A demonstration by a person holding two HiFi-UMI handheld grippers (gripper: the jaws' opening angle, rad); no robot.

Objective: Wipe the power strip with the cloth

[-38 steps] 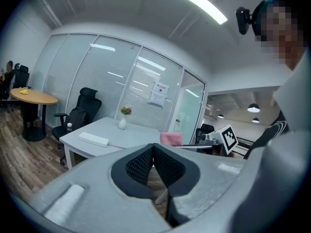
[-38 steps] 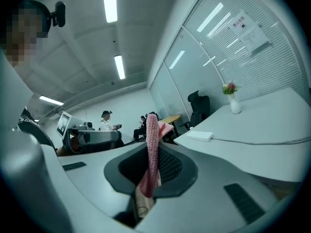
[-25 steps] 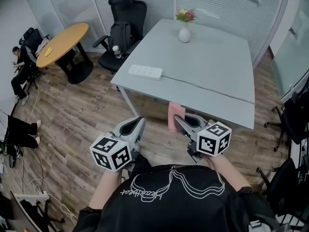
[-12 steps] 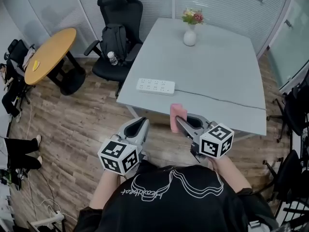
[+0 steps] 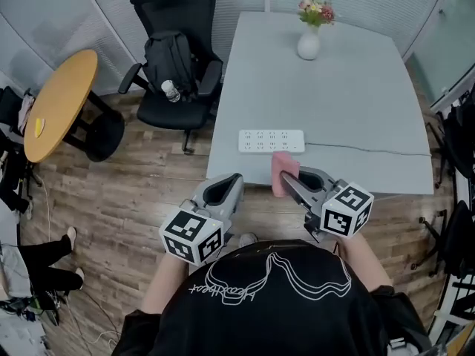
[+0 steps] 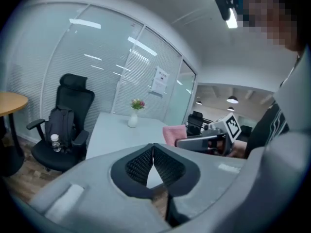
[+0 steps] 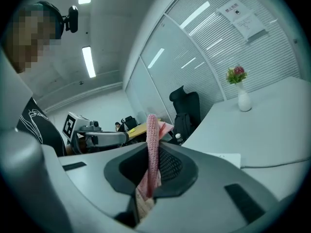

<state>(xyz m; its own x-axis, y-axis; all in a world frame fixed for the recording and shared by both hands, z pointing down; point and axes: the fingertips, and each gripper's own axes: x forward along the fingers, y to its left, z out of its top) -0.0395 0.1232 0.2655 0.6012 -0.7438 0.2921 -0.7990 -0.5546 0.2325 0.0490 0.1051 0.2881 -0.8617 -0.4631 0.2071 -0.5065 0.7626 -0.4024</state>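
Presently right hand-held gripper point(image 5: 291, 178) clamps pink cloth point(image 5: 283, 167) near power strip point(image 5: 272, 141); left hand-held gripper point(image 5: 236, 178) clenched.

Bright even office light, ceiling strip lights point(image 7: 89, 59) glaring, soft shadows, fisheye-curved dark corners, close jaws slightly soft

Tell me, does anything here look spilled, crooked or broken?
Nothing stands out: the white power strip lies flat on the grey table, the white flower vase stands upright, the right gripper holds the pink cloth.
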